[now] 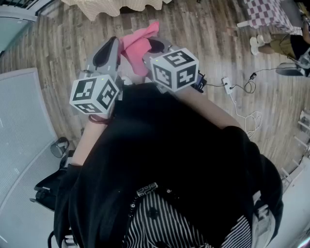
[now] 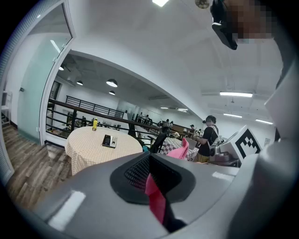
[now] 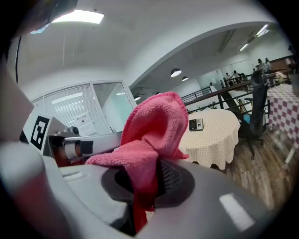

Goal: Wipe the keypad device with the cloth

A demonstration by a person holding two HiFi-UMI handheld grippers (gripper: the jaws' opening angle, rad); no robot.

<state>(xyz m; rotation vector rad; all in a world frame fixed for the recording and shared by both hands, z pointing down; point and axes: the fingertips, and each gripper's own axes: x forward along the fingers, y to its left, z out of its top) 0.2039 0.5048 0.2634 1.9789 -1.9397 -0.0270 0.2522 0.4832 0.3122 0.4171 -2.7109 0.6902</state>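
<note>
A wooden floor [image 1: 208,43] fills the head view, and the hem of a round table [image 1: 109,8] in a cream cover shows at the top edge. The keypad device does not show there. It lies flat on that table's top, left of centre in the left gripper view [image 2: 110,141] and right of centre in the right gripper view [image 3: 196,124]. It is straight ahead of both tools and well apart from them, too small to judge its long axis. Neither hand looks clearly nearer. Both arms are bent, with the tools raised side by side close to the chest, in the upper middle of the head view. The left gripper [image 1: 107,52] is pressed together on a thin edge of the pink cloth [image 2: 156,200]. The right gripper [image 1: 156,47] pinches the bulk of it, which bunches above its jaws at the centre of its own view [image 3: 149,135]. So the cloth is in hand, and a forward reach to the table likely comes before any wiping
</note>
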